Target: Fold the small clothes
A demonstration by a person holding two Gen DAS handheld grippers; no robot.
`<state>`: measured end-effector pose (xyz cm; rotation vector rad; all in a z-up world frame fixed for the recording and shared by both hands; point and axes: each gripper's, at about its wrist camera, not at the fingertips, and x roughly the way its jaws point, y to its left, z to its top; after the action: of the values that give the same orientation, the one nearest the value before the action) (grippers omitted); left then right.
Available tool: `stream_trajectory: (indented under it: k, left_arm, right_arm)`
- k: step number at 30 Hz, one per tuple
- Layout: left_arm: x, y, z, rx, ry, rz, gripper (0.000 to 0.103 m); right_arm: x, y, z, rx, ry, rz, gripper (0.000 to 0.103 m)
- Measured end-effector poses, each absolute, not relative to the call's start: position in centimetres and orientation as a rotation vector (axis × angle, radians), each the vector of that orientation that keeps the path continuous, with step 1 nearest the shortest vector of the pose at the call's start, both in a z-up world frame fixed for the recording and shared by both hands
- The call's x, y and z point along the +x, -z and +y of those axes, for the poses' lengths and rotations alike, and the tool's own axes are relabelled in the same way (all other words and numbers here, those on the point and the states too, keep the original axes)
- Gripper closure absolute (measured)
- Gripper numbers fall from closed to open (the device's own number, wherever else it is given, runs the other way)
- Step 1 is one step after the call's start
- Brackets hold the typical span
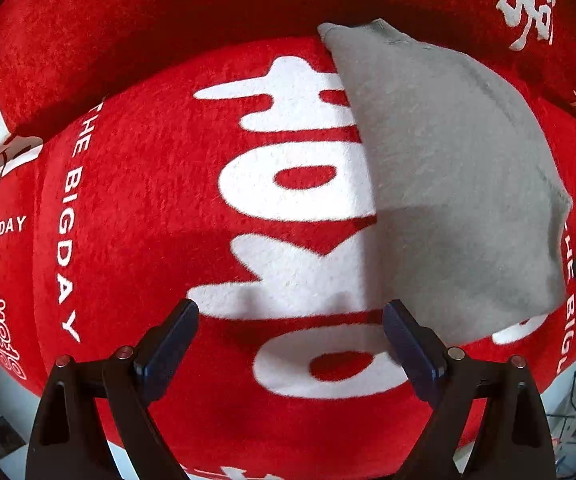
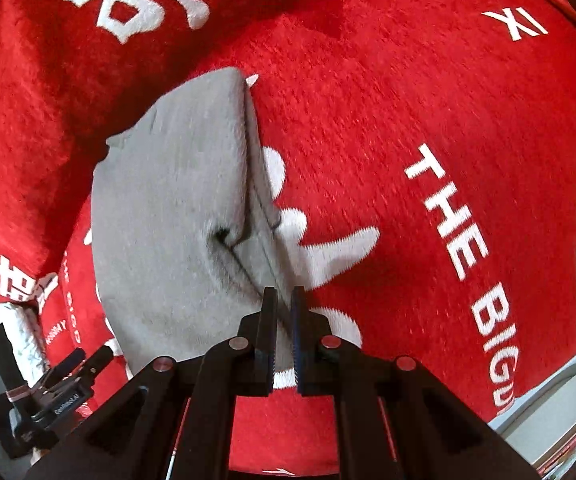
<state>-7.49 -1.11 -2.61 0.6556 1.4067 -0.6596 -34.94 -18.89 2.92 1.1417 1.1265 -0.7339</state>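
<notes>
Garment (image 1: 459,184) – small grey knit piece, lies on the red blanket (image 1: 136,208), partly folded over itself. Looks soft, light and limp, so it should drape and drag rather than hold shape; best taken at a hem or corner, not mid-panel. Right gripper (image 2: 284,300) is pinched on its near edge – cloth bunches there. Left gripper (image 1: 291,320) is spread wide, empty, just beside it.
</notes>
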Motion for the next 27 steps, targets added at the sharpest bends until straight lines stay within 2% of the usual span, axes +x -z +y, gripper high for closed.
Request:
stream_trajectory:
  k: [4,6,8,10,12,14,15,16,23,27]
  left_arm:
    - [-8.6,2.6,-1.8,0.660,0.660,1.402,0.009]
    - [-9.0,2.5,-2.1,0.657,0.660,1.403,0.009]
    - [-9.2,2.6,-2.4,0.646,0.663,1.411,0.009]
    - [-9.3,2.6,-2.6,0.622,0.667,1.419,0.009]
    - [-9.1,2.3,-2.7,0.576,0.675,1.415,0.009]
    - [-8.6,1.9,-2.7,0.527,0.685,1.408,0.009]
    - [-8.4,1.8,-2.7,0.504,0.690,1.408,0.000]
    - [-8.0,1.5,-2.8,0.468,0.694,1.409,0.000]
    - [-5.1,2.0,-4.6,0.381,0.711,1.455,0.000]
    - [-3.4,3.3,-5.7,0.354,0.689,1.469,0.000]
  right_arm:
    - [-35.0,-2.9,-20.0,1.151,0.708,1.118,0.095]
    - [-35.0,-2.8,-20.4,1.157,0.698,1.117,0.087]
    - [-35.1,-2.7,-20.9,1.162,0.690,1.113,0.062]
    - [-35.3,-2.8,-21.4,1.165,0.675,1.103,0.053]
    - [-35.4,-2.9,-21.9,1.168,0.650,1.087,0.051]
    - [-35.4,-2.8,-22.5,1.179,0.621,1.071,0.038]
    - [-35.4,-2.8,-22.7,1.188,0.606,1.058,0.035]
    - [-35.4,-2.7,-23.0,1.200,0.590,1.044,0.031]
    - [-34.0,-0.1,-25.8,1.345,0.429,0.953,0.028]
    - [-33.0,2.0,-26.9,1.381,0.354,0.965,0.028]
